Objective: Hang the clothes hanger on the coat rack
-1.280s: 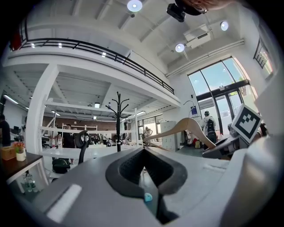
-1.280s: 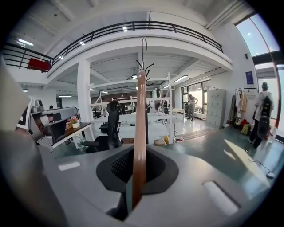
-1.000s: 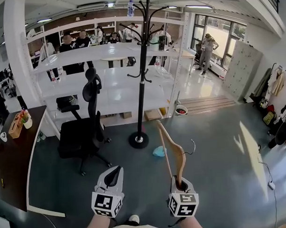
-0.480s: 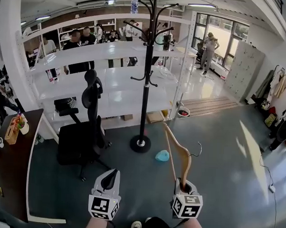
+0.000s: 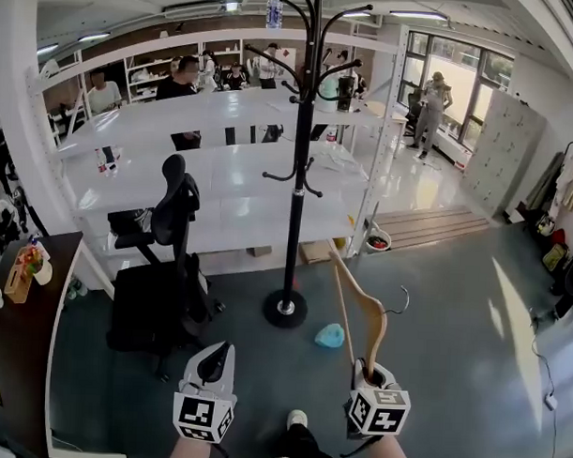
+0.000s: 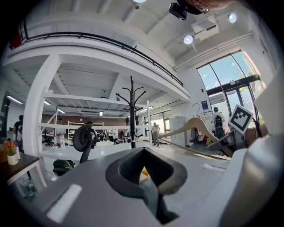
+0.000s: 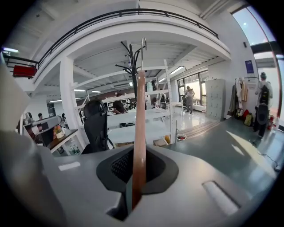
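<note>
A grey-green polished floor [image 5: 451, 351] fills the open room, and a long white metal shelving rack [image 5: 225, 109] runs across the back of it. In front of that rack stands the tall black coat rack [image 5: 299, 177] on a round base, its curved pegs spreading at the top and a second, smaller ring of pegs about halfway up the pole. A black high-backed office chair [image 5: 163, 266] sits to its left, beside the corner of a dark wooden table [image 5: 10, 355].

The light brown wooden clothes hanger [image 5: 373, 320] with a thin metal hook is off the rack and well short of it, over bare floor. It stands nearly upright out of the right tool [image 5: 369, 369], which is clenched on one end of the wooden arm; the rest of the hanger rises up and away from the jaws, with the hook jutting to the right. From the right gripper view the hanger [image 7: 139, 133] runs straight up the middle of the picture and lines up with the coat rack [image 7: 133, 66] beyond. Gripping one end probably leaves the hook free to go over a peg.

The left tool [image 5: 216, 357] is level beside it, jaws closed together on nothing, likely only kept out of the way. A small pale blue object [image 5: 329, 336] lies on the floor near the rack's base.
</note>
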Available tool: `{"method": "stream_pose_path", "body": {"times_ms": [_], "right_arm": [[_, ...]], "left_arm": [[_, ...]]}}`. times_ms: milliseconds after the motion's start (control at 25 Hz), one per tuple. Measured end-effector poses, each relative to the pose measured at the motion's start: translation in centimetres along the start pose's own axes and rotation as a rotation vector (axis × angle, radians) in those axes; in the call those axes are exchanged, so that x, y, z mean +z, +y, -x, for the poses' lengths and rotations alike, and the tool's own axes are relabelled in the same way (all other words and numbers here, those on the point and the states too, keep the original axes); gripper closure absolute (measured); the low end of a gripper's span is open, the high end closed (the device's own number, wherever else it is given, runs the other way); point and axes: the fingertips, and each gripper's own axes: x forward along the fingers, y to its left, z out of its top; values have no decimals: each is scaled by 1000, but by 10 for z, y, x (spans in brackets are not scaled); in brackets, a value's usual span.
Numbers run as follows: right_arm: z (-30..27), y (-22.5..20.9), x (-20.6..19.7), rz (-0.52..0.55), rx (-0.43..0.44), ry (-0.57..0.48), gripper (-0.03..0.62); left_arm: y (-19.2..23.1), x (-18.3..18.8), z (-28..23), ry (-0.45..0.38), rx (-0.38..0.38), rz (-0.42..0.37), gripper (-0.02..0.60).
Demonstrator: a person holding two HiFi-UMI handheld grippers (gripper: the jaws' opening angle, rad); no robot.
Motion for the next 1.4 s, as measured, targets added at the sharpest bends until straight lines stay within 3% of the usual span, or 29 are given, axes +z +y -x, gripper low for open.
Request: {"method": "stream_pose_path", "body": {"times_ms": [400, 720, 1080, 1400], "right_arm": [[-121, -58, 81, 14, 22, -36, 563], [-190, -77, 119, 13, 24, -25, 562], [-267, -77, 177, 60, -4, -40, 562], [-334, -78, 263, 93, -59, -111, 562]], "left_arm": [[31, 20, -130, -47, 69, 4, 581], [54, 15, -191, -19, 95, 0, 581], [101, 22, -281, -36, 45, -16, 581], [139, 33, -342, -61, 16, -27, 581]]}}
